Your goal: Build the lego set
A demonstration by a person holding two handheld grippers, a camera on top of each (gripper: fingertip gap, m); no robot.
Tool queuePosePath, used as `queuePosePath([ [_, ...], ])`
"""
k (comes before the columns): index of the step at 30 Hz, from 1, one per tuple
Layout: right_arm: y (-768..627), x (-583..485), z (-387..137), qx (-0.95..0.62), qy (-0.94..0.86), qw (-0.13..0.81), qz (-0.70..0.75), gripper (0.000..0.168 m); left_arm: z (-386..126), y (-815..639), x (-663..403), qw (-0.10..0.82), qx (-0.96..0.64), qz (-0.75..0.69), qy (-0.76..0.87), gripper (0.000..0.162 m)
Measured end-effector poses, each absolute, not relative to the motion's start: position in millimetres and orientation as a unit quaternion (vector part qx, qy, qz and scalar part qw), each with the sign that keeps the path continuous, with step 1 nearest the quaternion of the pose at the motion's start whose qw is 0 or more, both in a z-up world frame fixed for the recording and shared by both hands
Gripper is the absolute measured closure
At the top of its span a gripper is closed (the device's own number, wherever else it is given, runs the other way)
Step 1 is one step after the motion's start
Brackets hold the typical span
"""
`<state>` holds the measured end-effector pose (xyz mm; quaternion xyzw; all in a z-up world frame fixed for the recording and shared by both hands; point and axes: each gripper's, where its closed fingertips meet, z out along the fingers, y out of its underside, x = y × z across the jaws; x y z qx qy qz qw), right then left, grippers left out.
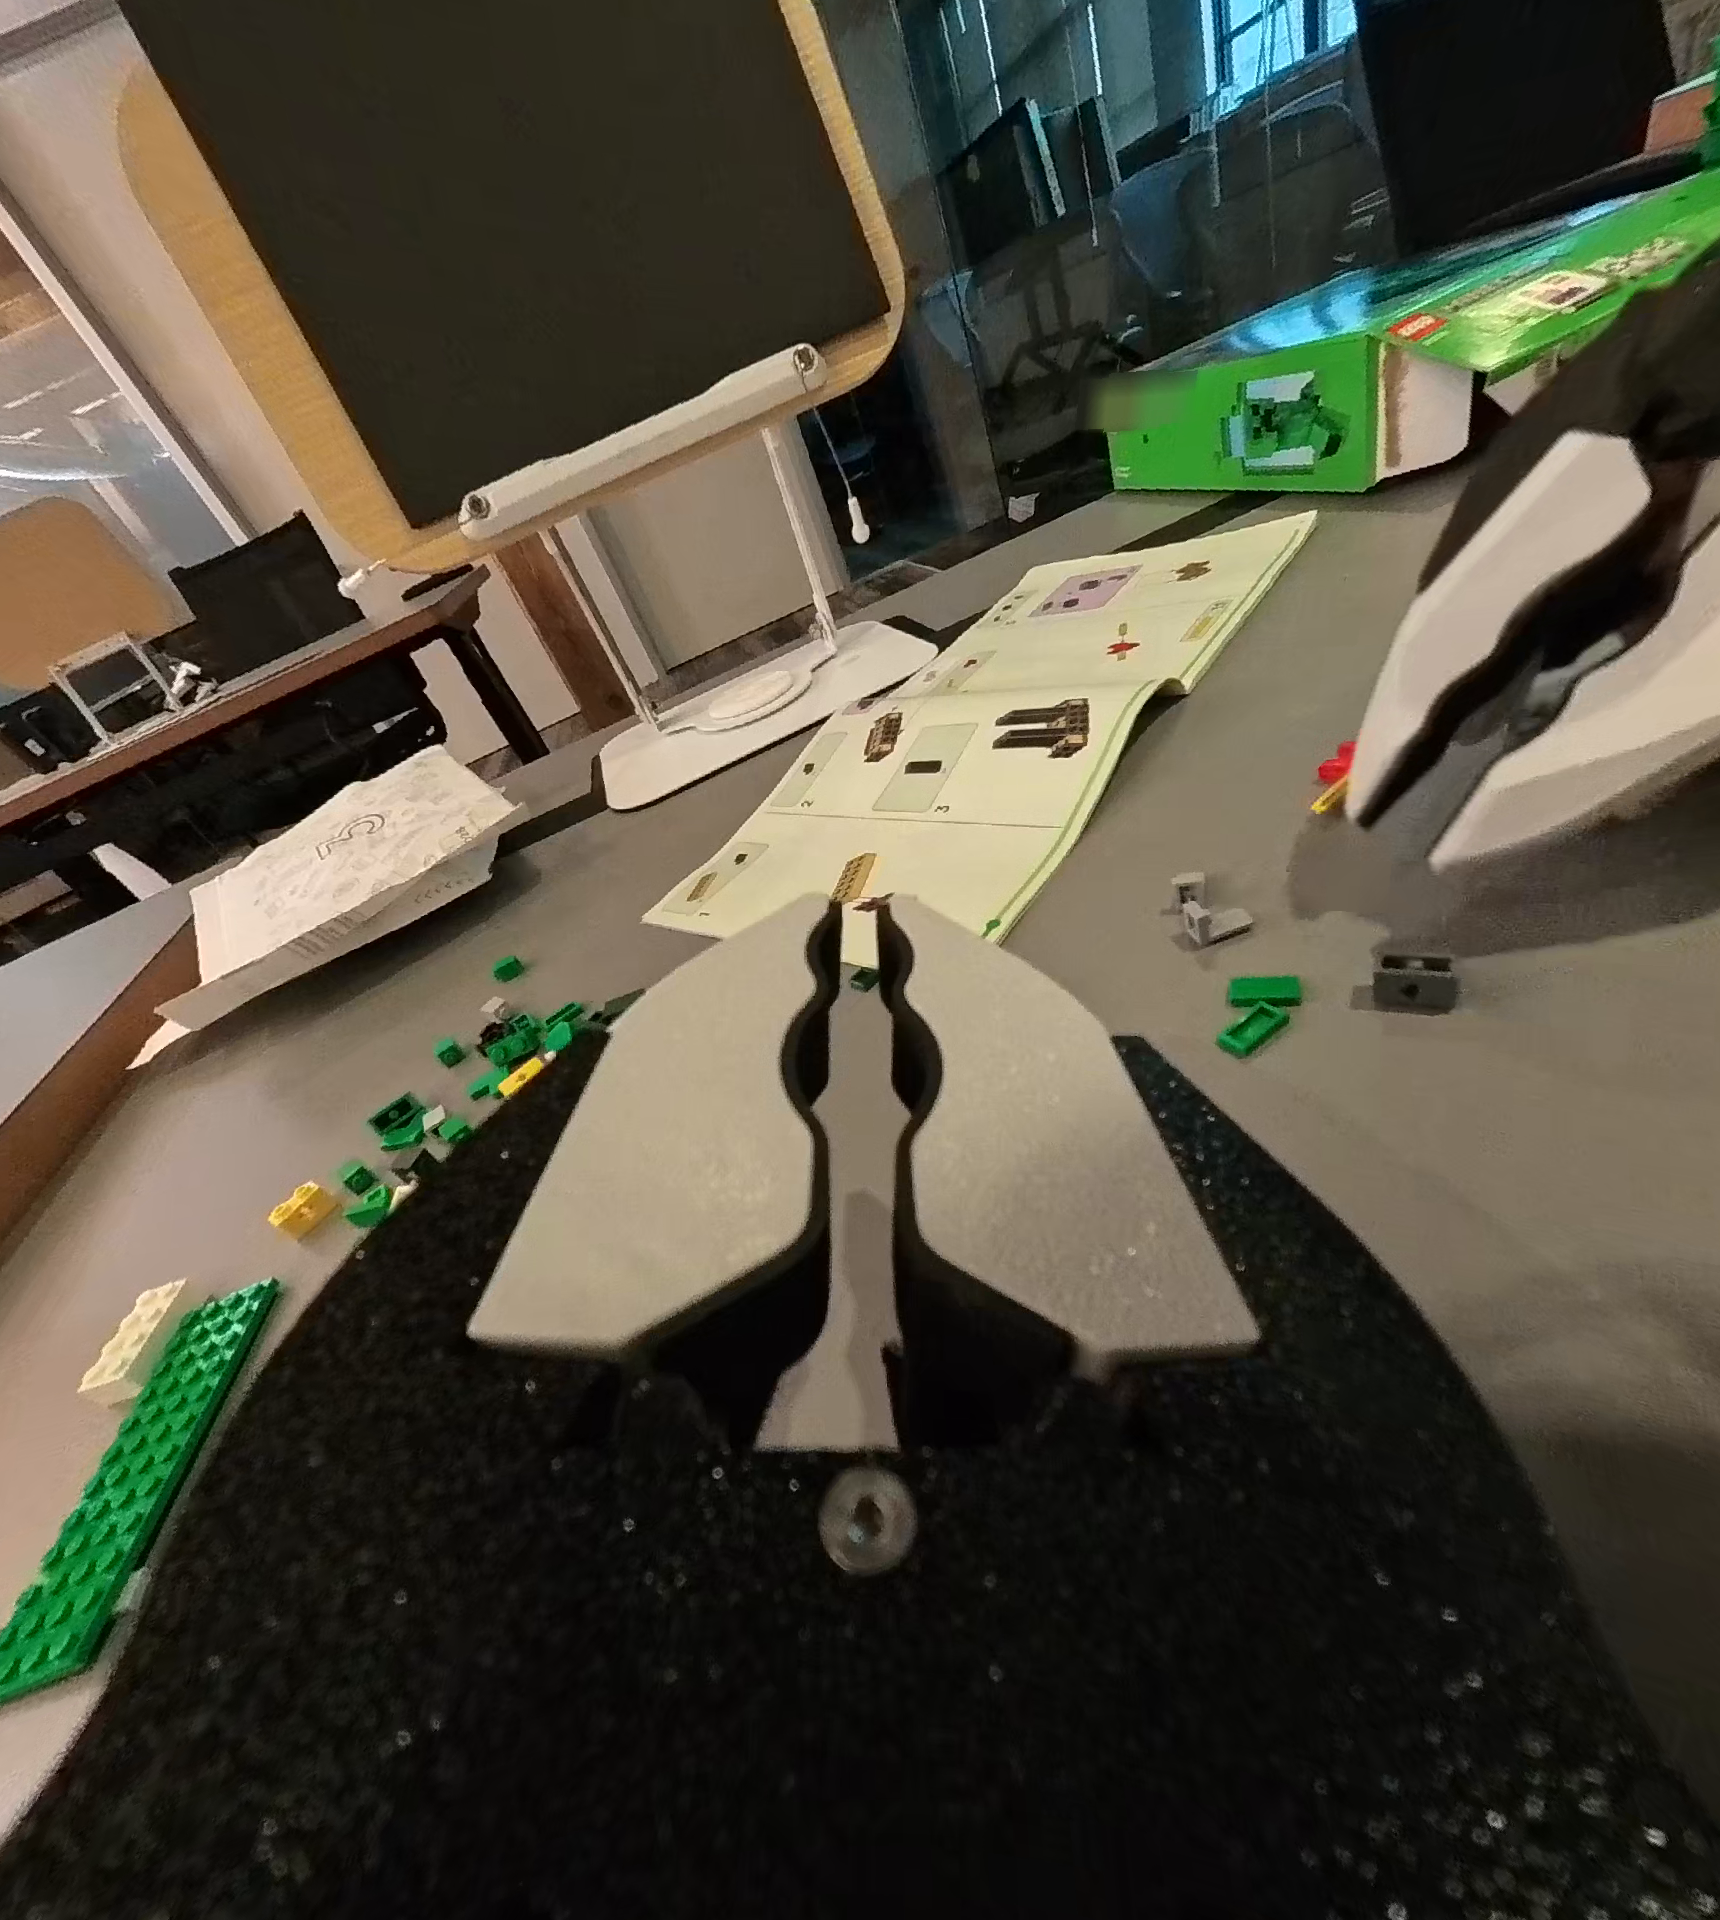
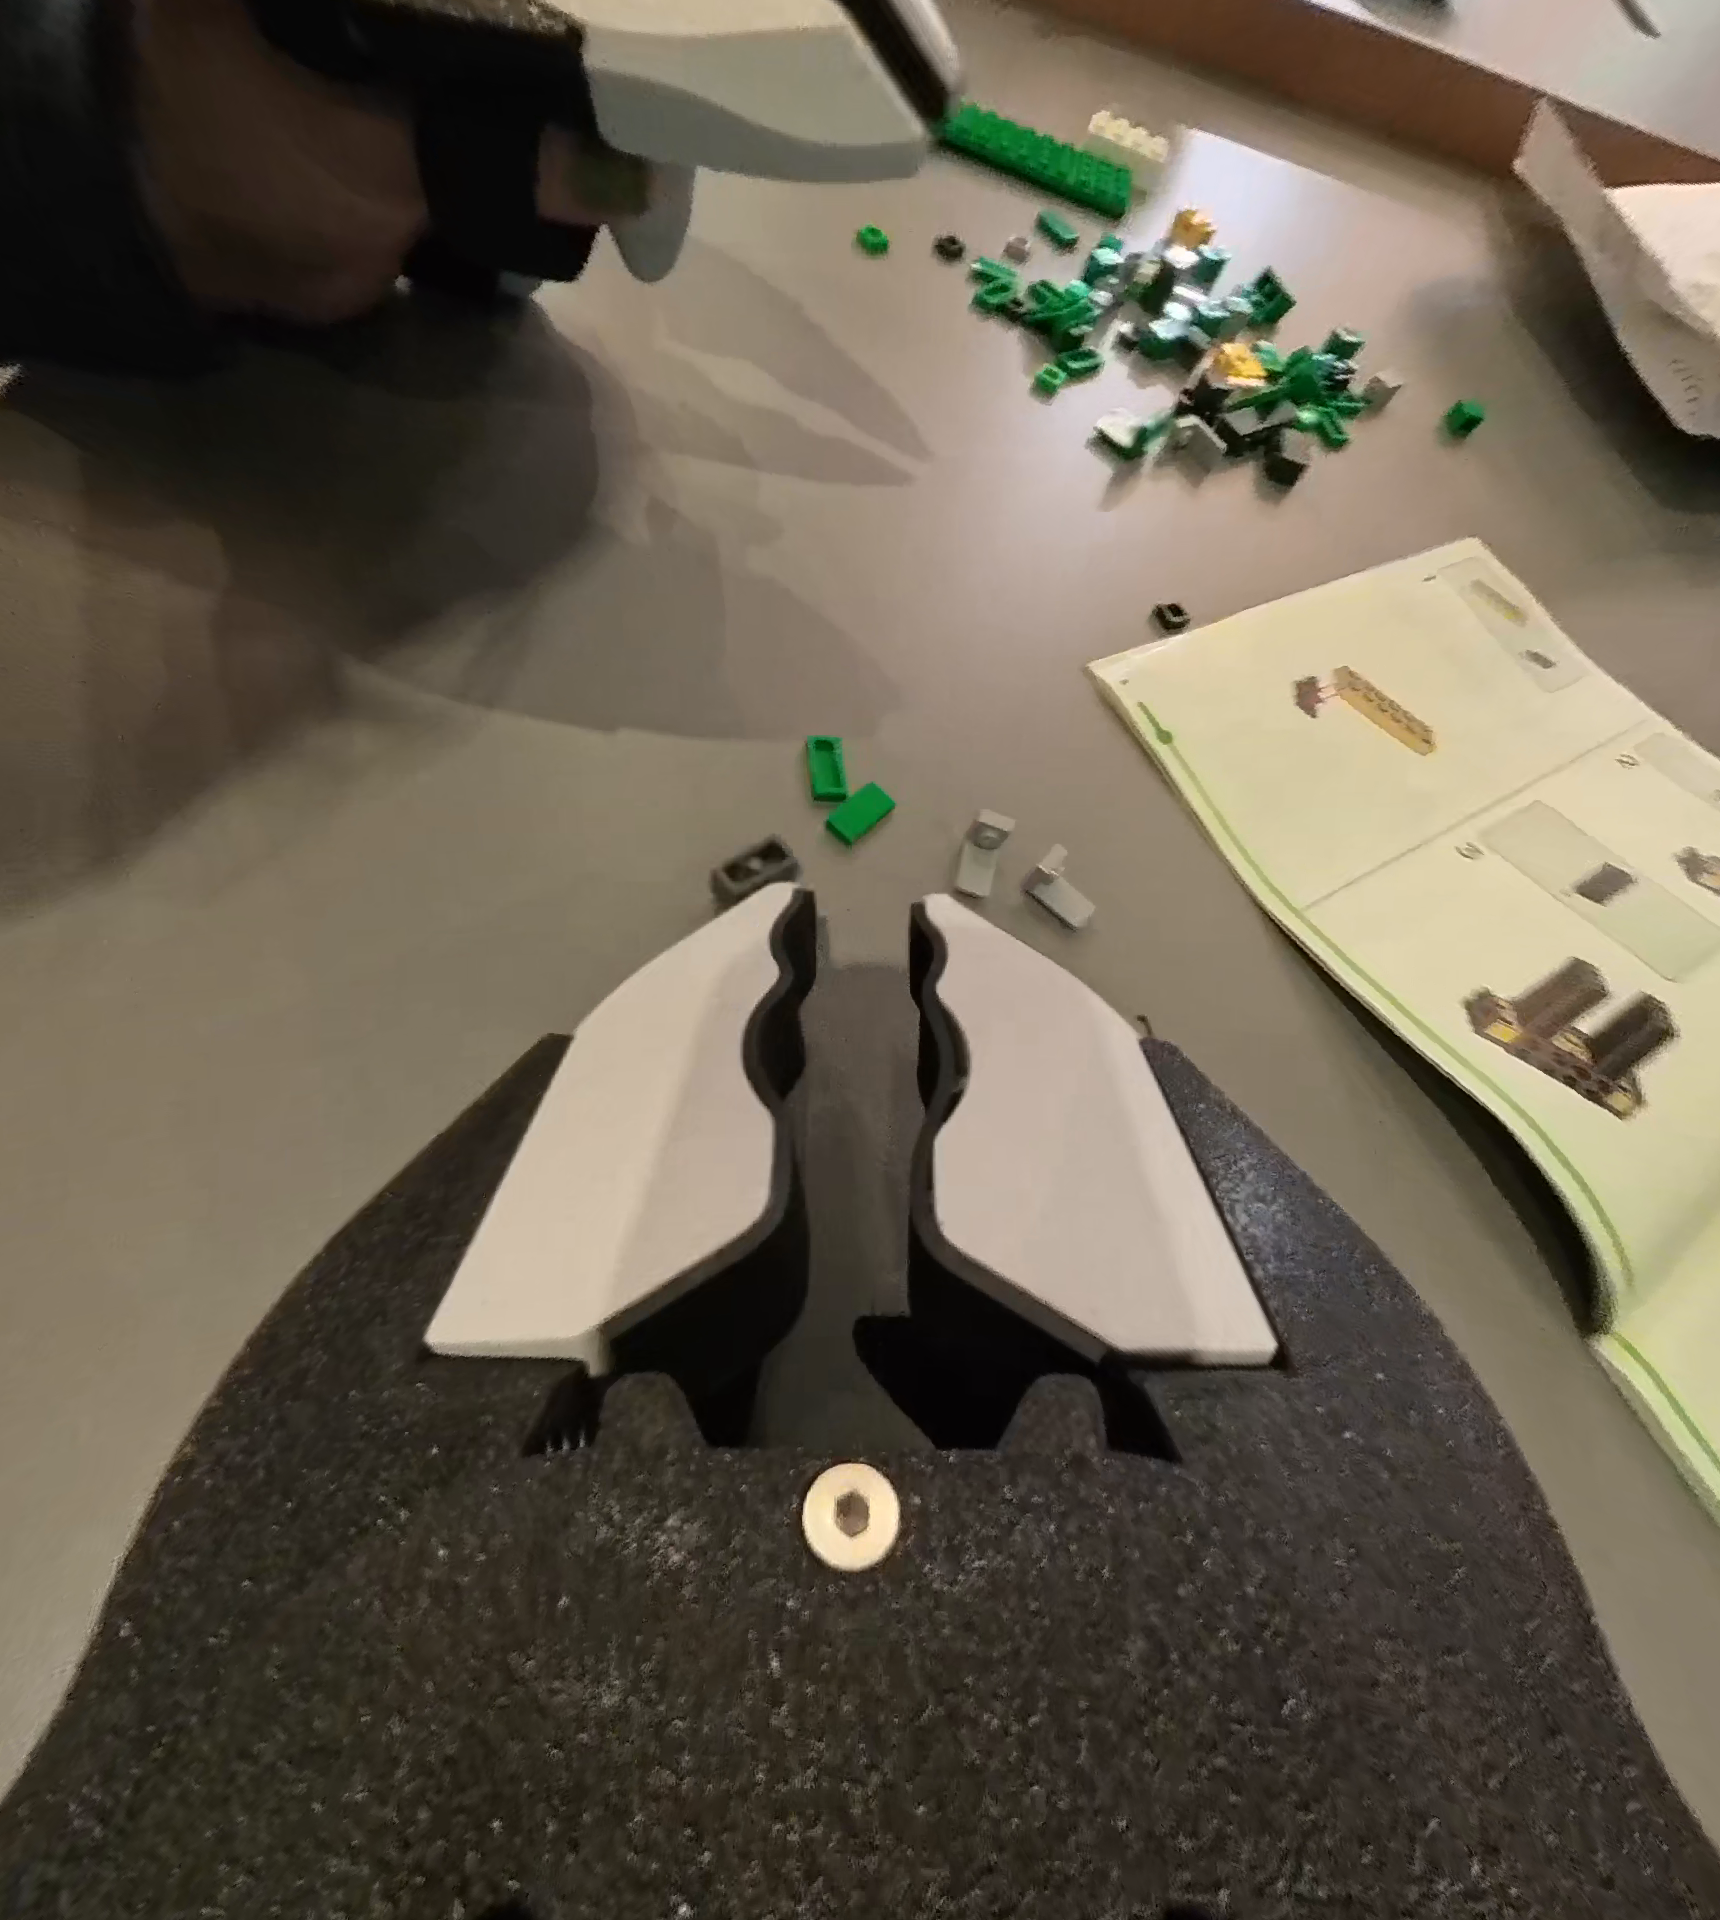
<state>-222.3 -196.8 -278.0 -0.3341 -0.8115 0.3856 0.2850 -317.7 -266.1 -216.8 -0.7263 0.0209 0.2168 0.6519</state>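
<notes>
Grey table (image 2: pixel 264 1039) littered with lego parts. Left gripper (image 1: pixel 864 906) hovers above the table, jaws nearly closed with only a slim gap at the tips, nothing between them. Right gripper (image 2: pixel 862 902) low over the table, jaws parted and empty; in the left wrist view it shows at upper right (image 1: pixel 1396 842), fingers spread, blurred. Just ahead of the right gripper's tips: a dark grey brick (image 2: pixel 752 864) close by the left finger, two light grey bracket pieces (image 2: pixel 1022 881) side by side, and two green tiles (image 2: pixel 843 784) a little farther out. Main pile of green pieces (image 2: pixel 1199 332) lies well beyond, mixed with some yellow, grey and dark bits. A long green plate (image 1: pixel 123 1496) lies flat at the left of the left gripper, a white brick (image 1: pixel 134 1340) touching its far end. Open instruction booklet (image 1: pixel 981 727) lies flat on the table to the right of the pile. Green set box (image 1: pixel 1282 426) on its side at the far edge. Crumpled white paper bag (image 1: pixel 347 883) beyond the pile. A hand (image 2: pixel 243 177) grips the left gripper's handle.
</notes>
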Motion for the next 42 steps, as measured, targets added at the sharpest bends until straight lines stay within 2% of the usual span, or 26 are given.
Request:
queuePosePath([
  [4,-165,-216,-267,-0.368,-0.786,0.321,0.379,0.151,-217,-266,-317,0.652,-0.726,0.217,0.026,0.156],
  [18,-111,-166,-291,-0.439,-0.781,0.322,0.305,0.147,-218,-264,-313,0.652,-0.726,0.215,0.037,0.156],
  [29,-124,-172,-288,-0.446,-0.780,0.293,0.328,0.144,-218,-263,-313,0.650,-0.727,0.217,0.039,0.156],
  [33,-157,-201,-269,-0.433,-0.766,0.285,0.379,0.151,-220,-262,-313,0.645,-0.731,0.219,0.041,0.157],
  [42,-185,-249,-298,-0.449,-0.806,0.207,0.326,0.152,-218,-263,-312,0.651,-0.726,0.218,0.040,0.157],
])
